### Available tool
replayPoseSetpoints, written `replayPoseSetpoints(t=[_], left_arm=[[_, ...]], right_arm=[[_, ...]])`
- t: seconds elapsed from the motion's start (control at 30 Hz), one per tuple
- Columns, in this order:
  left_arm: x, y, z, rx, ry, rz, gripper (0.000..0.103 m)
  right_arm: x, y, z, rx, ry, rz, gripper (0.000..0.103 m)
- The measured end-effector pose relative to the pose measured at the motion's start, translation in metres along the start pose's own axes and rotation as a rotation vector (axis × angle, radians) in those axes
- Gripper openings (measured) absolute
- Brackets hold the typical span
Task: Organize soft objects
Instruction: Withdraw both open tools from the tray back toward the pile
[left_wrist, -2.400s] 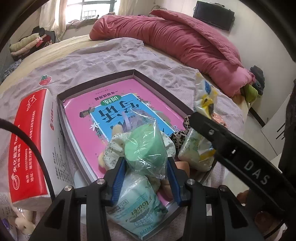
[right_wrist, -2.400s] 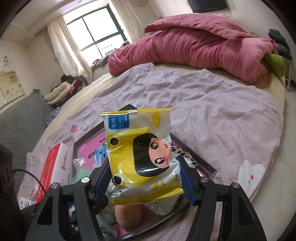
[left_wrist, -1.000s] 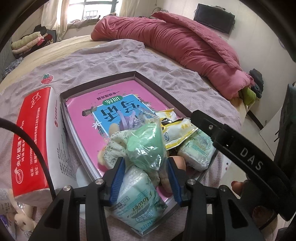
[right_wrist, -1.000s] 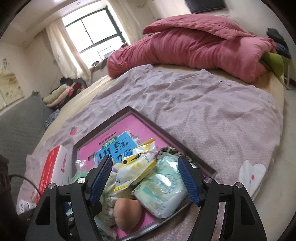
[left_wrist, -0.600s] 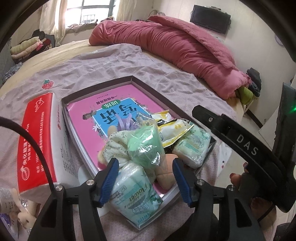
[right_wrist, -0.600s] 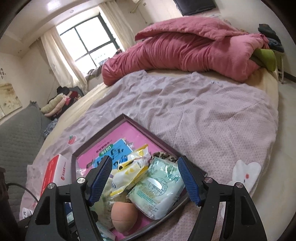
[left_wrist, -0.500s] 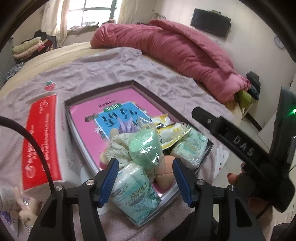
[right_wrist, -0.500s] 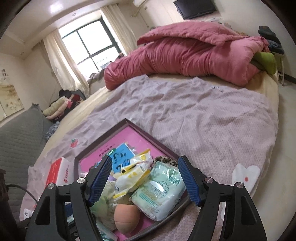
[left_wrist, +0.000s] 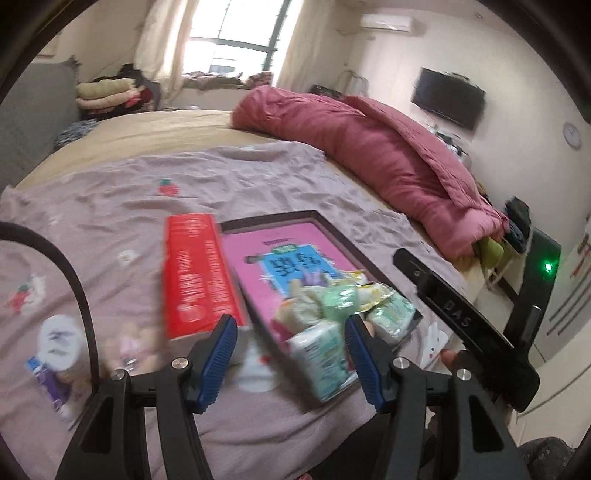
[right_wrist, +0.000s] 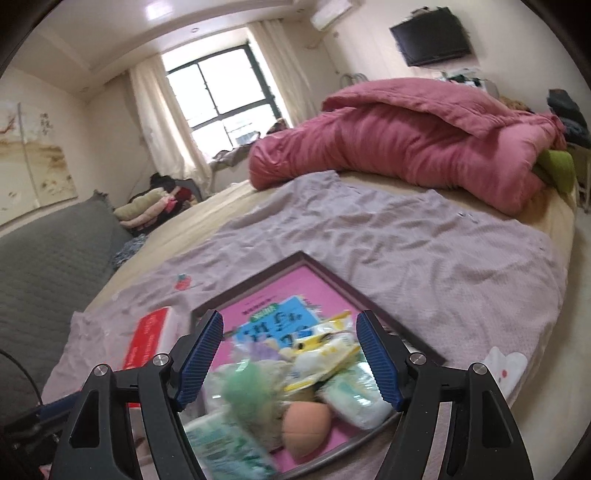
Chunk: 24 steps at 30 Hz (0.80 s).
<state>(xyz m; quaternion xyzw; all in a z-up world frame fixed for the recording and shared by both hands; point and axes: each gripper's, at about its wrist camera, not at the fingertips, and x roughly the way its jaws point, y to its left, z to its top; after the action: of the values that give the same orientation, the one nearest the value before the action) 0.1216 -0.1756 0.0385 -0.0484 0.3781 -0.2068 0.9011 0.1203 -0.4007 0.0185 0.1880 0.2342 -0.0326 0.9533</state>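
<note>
Soft packets heaped in tray

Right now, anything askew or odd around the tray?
Mostly tidy. The soft items are heaped at the tray's near corner, and one tissue pack overhangs its front rim. The red box lies outside, alongside it.

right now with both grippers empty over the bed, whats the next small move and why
Probably swing the left gripper toward the blurry small things lying loose on the sheet left of the red box. The tray already holds the packets and both grippers are open.
</note>
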Motion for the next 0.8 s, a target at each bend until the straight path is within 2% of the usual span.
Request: replayPoseSetpoints(t=[0.3, 0.47, 0.63, 0.8], left_arm=[[-0.074, 0.074, -0.004, -0.124, -0.075, 0.118, 0.06], [-0.11, 0.131, -0.017, -0.199, -0.114, 0.25, 0.06], [-0.122, 0.19, -0.036, -0.341, -0.11, 0.291, 0.06], [-0.116, 0.231, -0.059, -0.421, -0.091, 0.328, 0.06]], right_arm=[[-0.027, 0.08, -0.011, -0.108, 0.039, 0.173, 0.076], [-0.038, 0.135, -0.032, -0.188, 0.097, 0.275, 0.076], [-0.043, 0.182, -0.058, -0.28, 0.152, 0.322, 0.076], [-0.035, 0.21, -0.086, -0.359, 0.215, 0.337, 0.076]])
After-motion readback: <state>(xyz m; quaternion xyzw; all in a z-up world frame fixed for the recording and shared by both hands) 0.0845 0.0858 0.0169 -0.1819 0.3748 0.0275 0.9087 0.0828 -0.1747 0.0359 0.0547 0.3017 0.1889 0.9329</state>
